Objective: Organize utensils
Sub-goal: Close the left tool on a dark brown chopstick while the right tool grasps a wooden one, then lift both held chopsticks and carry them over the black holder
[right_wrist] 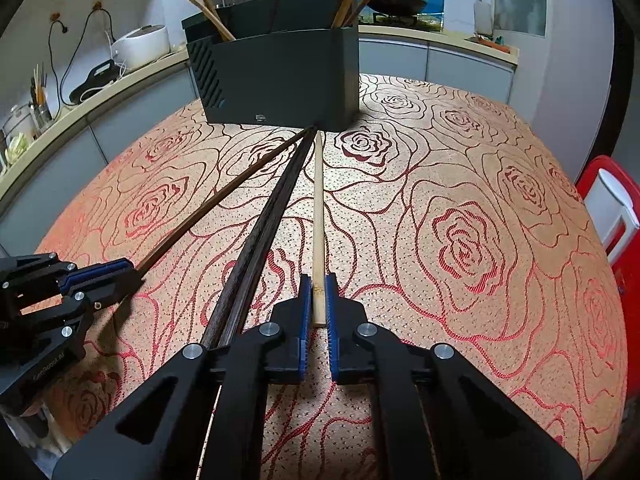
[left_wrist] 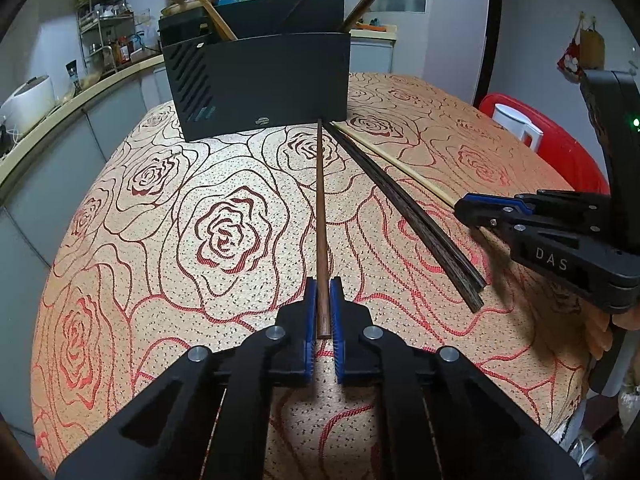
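Left gripper (left_wrist: 322, 286) jaws pinching the brown chopstick (left_wrist: 320, 208), right gripper (right_wrist: 318, 284) jaws pinching the pale chopstick (right_wrist: 318, 208); both gripped at near ends, probably for dropping upright into black holder (right_wrist: 280, 76) ahead.

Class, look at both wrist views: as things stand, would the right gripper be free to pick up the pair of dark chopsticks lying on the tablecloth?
Probably not yet. The right gripper is shut on the pale chopstick, so its jaws are occupied. The dark chopsticks lie uncovered just beside it, so nothing else blocks them.
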